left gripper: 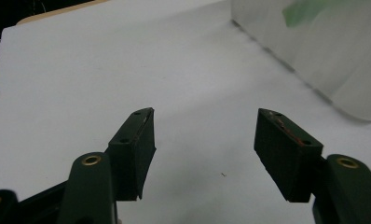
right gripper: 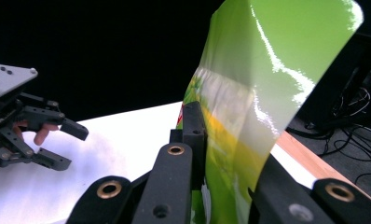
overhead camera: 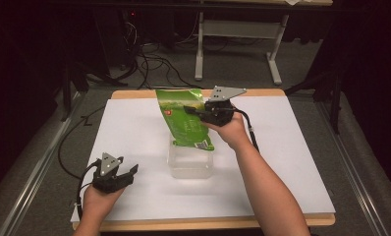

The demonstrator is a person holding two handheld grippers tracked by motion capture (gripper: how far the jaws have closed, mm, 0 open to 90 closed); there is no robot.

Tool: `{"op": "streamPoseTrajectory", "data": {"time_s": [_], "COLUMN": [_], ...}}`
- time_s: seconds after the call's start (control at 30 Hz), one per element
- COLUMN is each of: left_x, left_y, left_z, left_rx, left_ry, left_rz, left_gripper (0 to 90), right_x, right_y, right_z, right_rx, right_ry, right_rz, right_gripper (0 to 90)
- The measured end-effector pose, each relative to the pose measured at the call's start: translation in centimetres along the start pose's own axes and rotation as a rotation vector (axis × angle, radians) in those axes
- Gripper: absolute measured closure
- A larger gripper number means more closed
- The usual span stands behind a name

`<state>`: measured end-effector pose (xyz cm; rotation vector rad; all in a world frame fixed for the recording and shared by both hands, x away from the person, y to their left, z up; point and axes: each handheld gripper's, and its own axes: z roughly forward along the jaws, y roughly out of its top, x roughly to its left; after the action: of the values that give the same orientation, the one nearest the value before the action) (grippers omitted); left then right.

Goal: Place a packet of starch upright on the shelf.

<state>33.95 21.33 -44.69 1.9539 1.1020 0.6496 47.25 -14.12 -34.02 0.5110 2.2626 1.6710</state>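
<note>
the right gripper (overhead camera: 192, 111) is squeezed tight on a green bag (overhead camera: 183, 118). it holds the bag up in the air, tilted, and the bottom end of the bag hangs just over a clear plastic box (overhead camera: 190, 164) in the middle of the white table (overhead camera: 292, 162). in the right gripper view the jaws pinch the shiny green bag (right gripper: 249, 93) between them.

the left gripper (overhead camera: 129, 173) rests low on the table near the front left corner, well apart from the box. its jaws stand wide open and hold nothing. in the left gripper view the clear plastic box (left gripper: 314, 51) sits ahead and to the right, with a bit of green showing through its wall.

it looks like the job is to put the bag into the box. the picking up part is done. the bag is over the box but not inside yet, so lowering it in and letting go is left.

the bag has a small red mark near the top and a white patch near the bottom. there are pale lines that may be words, but they are too small and blurry to read. no brand name can be made out.
</note>
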Motion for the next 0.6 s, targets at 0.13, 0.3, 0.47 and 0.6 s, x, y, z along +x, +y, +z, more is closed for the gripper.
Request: {"op": "streamPoseTrajectory", "data": {"time_s": [0.13,0.3,0.47,0.6], "left_x": [0.0,-0.2,-0.2,-0.2], "left_y": [0.0,0.1,0.1,0.1], "left_z": [0.0,-0.1,-0.1,-0.1], "left_rx": [-0.002,-0.003,0.000,-0.002], "left_ry": [0.002,0.002,0.001,0.001], "left_rz": [0.000,0.004,0.007,0.008], "left_gripper": [38.7,38.8,38.8,38.8], "right_x": [-0.1,0.4,0.6,0.6], "right_y": [-1.1,-3.0,-5.0,-6.1], "right_z": [-0.1,-0.3,-1.5,-2.5], "right_rx": [0.005,0.025,0.001,0.024], "right_ry": [-0.002,0.003,-0.021,-0.031], "right_rz": [0.033,0.064,0.147,0.175], "right_gripper": [87.7,86.2,78.3,73.9]}}
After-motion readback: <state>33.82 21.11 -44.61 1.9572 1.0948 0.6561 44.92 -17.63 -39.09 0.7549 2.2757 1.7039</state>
